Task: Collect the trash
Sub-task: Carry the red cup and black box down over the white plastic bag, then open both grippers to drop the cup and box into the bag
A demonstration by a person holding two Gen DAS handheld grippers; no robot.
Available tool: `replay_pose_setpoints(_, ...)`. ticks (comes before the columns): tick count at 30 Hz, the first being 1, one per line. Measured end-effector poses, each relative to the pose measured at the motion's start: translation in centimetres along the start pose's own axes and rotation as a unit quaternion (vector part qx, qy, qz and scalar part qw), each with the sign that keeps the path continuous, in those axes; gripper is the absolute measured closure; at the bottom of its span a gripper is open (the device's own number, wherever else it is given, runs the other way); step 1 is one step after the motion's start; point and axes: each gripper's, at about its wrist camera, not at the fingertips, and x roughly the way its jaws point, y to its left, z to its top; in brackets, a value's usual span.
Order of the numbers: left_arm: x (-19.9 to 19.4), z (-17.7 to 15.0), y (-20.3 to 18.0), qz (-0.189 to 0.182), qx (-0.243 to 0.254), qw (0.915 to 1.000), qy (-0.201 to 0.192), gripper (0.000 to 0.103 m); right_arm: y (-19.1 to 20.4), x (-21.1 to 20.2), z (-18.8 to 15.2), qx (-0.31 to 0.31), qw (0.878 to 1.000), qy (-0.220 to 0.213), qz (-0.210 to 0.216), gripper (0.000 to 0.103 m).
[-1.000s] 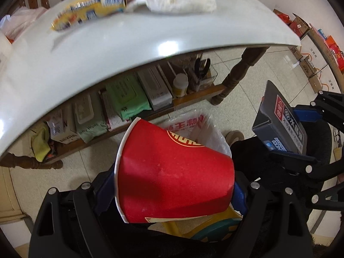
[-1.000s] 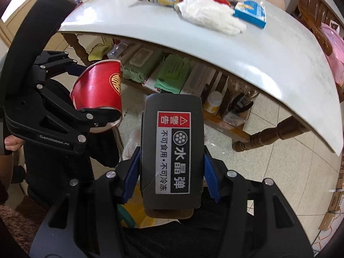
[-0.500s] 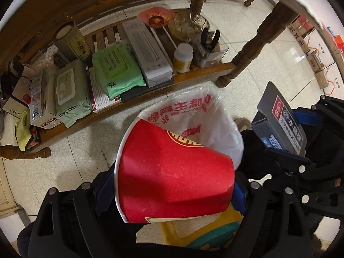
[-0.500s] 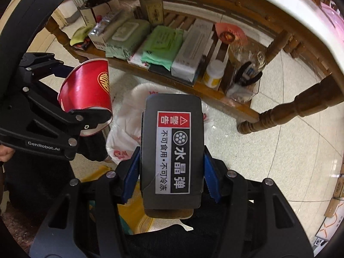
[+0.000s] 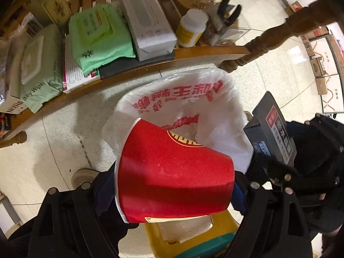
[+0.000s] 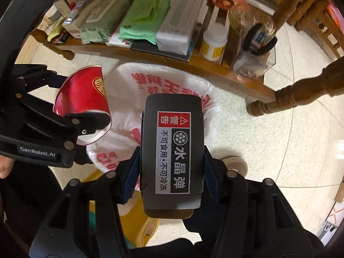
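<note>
Pale tiled floor (image 5: 268,81) is lying beneath a low wooden shelf (image 5: 193,52) of packets. Left gripper (image 5: 174,178), spread wide, is clamping a red paper cup (image 5: 172,172) sideways between its fingers, over the rim of a white plastic bag printed in red (image 5: 215,107). Right gripper (image 6: 172,163), partly closed, is pinching a dark grey box with a warning label (image 6: 172,150) directly above that bag (image 6: 193,86).

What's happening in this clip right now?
A person is collecting trash with two handheld grippers. The left gripper is clamped on a red paper cup; the right gripper is clamped on a dark box with a warning label. Both hang over a white plastic bag on the floor, nothing dropped yet.
</note>
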Motion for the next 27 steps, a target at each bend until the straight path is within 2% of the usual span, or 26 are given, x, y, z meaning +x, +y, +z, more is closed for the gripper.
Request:
replay_pose_setpoints(9, 4.4, 2.3, 1.6, -0.036, -0.036, 0.9983, 0.03, 0.019, 0.1, 4.1, 0.4, 0.009, 0.999, 0.034, 0.022, 0.049)
replay_pose_setpoints(13, 6.2, 3.0, 1.8, -0.025, -0.04, 0.9978, 0.046, 0.019, -0.2, 5.3, 0.6, 0.007, 0.999, 0.05, 0.019, 0.049)
replay_pose_setpoints(23, 8.3, 3.0, 1.7, -0.022, -0.039, 0.9952, 0.087, 0.017, 0.2, 5.8, 1.1, 0.001, 0.998, 0.058, 0.024, 0.049)
replay_pose_setpoints(24, 8.3, 3.0, 1.7, -0.023, -0.039, 0.9949, 0.09, 0.013, 0.2, 5.9, 1.1, 0.001, 0.998, 0.06, 0.026, 0.049)
replay_pose_setpoints(27, 8.2, 3.0, 1.6, -0.027, -0.038, 0.9949, 0.09, 0.011, 0.2, 5.9, 1.0, 0.001, 0.998, 0.058, 0.025, 0.036)
